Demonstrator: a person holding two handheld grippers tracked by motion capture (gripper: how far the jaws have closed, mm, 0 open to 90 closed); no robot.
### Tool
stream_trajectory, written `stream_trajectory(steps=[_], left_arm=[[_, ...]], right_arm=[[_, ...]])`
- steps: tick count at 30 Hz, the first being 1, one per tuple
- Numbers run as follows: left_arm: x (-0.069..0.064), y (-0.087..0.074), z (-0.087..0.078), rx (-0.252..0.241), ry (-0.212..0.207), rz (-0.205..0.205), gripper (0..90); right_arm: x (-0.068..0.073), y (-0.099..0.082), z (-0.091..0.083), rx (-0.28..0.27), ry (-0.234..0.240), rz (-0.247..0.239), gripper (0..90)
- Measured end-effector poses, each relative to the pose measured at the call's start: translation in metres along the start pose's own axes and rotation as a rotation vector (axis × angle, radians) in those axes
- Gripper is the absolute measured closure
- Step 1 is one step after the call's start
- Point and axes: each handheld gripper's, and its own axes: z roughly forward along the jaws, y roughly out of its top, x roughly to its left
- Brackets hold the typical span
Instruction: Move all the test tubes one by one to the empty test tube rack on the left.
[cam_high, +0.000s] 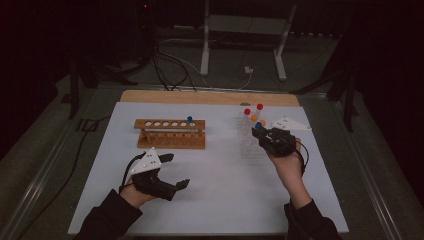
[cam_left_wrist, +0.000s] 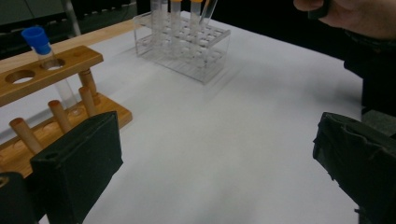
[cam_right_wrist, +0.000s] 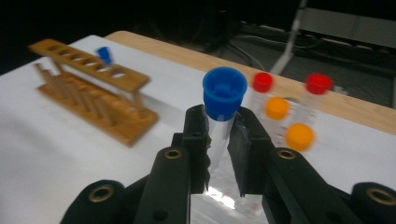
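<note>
My right gripper (cam_right_wrist: 219, 135) is shut on a clear test tube with a blue cap (cam_right_wrist: 224, 91), held upright above the clear plastic rack (cam_high: 248, 148). In the high view the right gripper (cam_high: 262, 134) hangs over that rack at the table's right, the blue cap (cam_high: 258, 126) showing just past it. Two red-capped tubes (cam_right_wrist: 262, 82) and two orange-capped tubes (cam_right_wrist: 277, 108) stand in the clear rack. A wooden rack (cam_high: 170, 134) at centre-left holds one blue-capped tube (cam_left_wrist: 37, 41) at its right end. My left gripper (cam_high: 177, 171) rests open near the front left, nothing between its jaws.
A white sheet (cam_high: 215, 190) covers the table, with a wooden strip (cam_high: 210, 97) along the far edge. The wooden rack (cam_left_wrist: 51, 70) stands close to my left gripper's left jaw. Cables and a metal stand (cam_high: 245, 30) lie on the floor beyond the table.
</note>
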Motion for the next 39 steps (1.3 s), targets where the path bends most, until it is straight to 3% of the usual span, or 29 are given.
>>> stream_trajectory(steps=[11,25,31,33,39], left_arm=[[-0.006,0.014,0.002,0.005,-0.003,0.008,2.3],[-0.017,0.024,0.005,-0.028,-0.016,0.02,4.9],[-0.019,0.038,0.014,-0.05,0.006,0.053,19.6],[-0.019,0.043,0.019,-0.065,-0.008,0.058,25.5],[-0.023,0.053,0.04,-0.038,-0.009,0.061,35.1]], right_arm=[[0.042,-0.007,0.006,0.056,0.138,-0.074,77.1],[0.095,-0.027,0.024,0.151,0.288,-0.158,77.1],[0.105,-0.029,0.025,0.15,0.31,-0.178,77.1],[0.106,-0.029,0.025,0.149,0.311,-0.182,77.1],[0.105,-0.029,0.023,0.144,0.308,-0.18,77.1]])
